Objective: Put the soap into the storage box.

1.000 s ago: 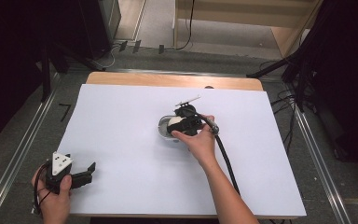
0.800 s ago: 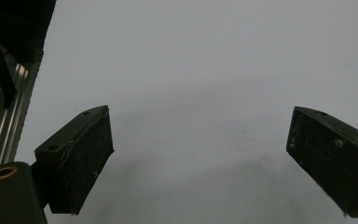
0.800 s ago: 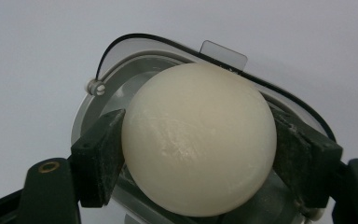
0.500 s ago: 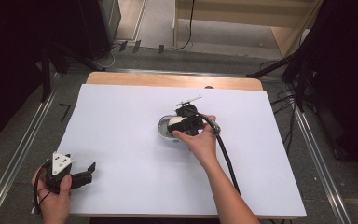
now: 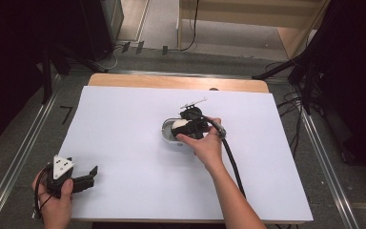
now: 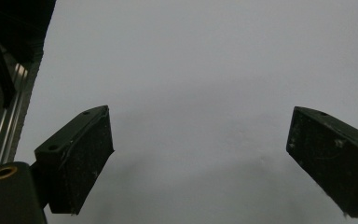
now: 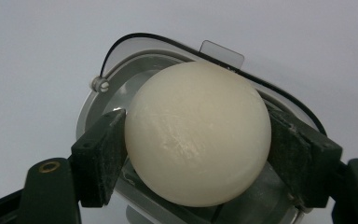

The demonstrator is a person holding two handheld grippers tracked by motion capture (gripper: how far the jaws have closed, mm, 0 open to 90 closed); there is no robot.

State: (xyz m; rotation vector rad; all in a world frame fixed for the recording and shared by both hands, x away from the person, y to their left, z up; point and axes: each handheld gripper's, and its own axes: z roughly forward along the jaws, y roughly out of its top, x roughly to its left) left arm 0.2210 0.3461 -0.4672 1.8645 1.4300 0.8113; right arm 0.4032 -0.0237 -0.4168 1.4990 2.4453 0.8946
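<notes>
Ball: cream-white ball (image 7: 198, 133) is sitting in the container, both jaws pressing its sides.
Container: small grey open container (image 7: 121, 74) with a clear lid is lying mid-table on the white sheet (image 5: 124, 143).
Right gripper: right gripper (image 5: 188, 128) is clenching the ball over the container.
Left gripper: left gripper (image 5: 91, 175) is resting at the sheet's near left corner, jaws spread wide, gripping nothing.
</notes>
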